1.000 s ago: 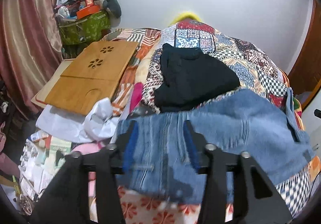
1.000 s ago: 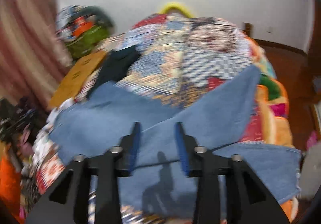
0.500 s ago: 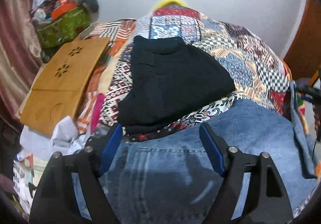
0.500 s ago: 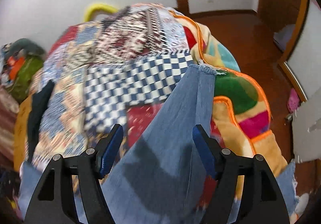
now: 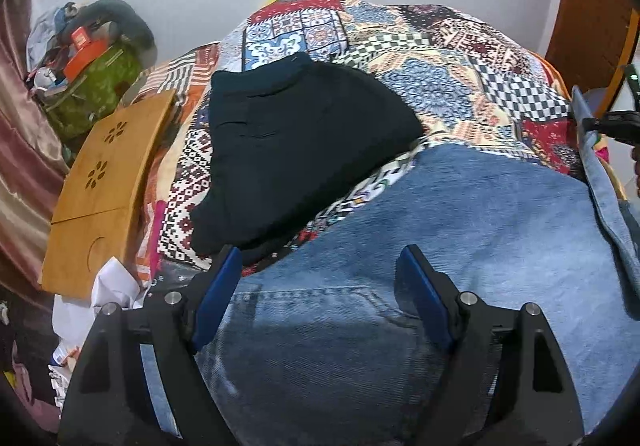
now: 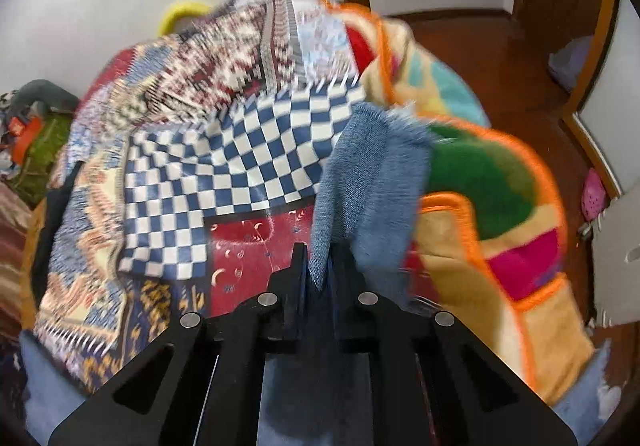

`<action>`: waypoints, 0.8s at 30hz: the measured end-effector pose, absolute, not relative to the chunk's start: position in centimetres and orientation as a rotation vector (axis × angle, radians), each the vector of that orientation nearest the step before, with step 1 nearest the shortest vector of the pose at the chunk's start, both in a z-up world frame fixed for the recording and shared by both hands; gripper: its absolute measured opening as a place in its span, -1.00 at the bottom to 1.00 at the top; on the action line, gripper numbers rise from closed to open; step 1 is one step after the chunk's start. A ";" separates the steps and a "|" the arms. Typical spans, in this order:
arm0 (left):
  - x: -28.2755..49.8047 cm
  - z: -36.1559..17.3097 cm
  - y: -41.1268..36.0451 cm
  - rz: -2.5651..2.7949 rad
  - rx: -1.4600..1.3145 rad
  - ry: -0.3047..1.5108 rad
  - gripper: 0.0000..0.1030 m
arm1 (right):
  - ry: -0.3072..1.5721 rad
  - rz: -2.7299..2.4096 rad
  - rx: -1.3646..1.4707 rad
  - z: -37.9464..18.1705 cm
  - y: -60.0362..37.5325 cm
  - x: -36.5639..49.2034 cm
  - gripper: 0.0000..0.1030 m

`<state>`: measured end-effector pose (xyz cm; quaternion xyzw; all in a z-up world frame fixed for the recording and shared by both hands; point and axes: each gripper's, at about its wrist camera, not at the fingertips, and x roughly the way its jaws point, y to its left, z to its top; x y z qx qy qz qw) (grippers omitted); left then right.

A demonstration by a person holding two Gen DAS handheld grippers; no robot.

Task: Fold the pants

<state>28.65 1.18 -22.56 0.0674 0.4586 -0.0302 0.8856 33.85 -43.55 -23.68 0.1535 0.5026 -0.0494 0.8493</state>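
Up front, the right gripper [image 6: 320,266] is clamped on the frayed hem of one leg of the jeans [image 6: 372,170], lifting it above the patchwork quilt [image 6: 208,158]. Left gripper [image 5: 320,278] hovers with fingers spread wide and holding nothing, over the waist end of the jeans [image 5: 460,214], which lie spread on the quilt [image 5: 440,58]. Just beyond lies a folded black garment [image 5: 296,142]; a wooden tray [image 5: 100,182] sits well left at the bed edge.

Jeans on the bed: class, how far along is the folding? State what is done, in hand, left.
Done: a folded black garment lies on the quilt. In hand: the right gripper pinches a frayed leg of the jeans; the left gripper is open above them. Left: all folds.
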 end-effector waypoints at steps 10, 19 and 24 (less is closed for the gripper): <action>26.4 -21.5 -1.9 -0.114 0.146 0.942 0.69 | 0.928 -0.118 0.435 -16.3 -52.6 19.6 -0.76; 25.2 -22.7 -4.6 -0.154 0.164 0.988 0.70 | 1.043 -0.376 0.669 -21.3 -59.7 9.3 -0.55; 24.6 -22.8 -5.6 -0.149 0.190 0.978 0.72 | 1.028 -0.355 0.655 -20.6 -59.1 11.1 -0.26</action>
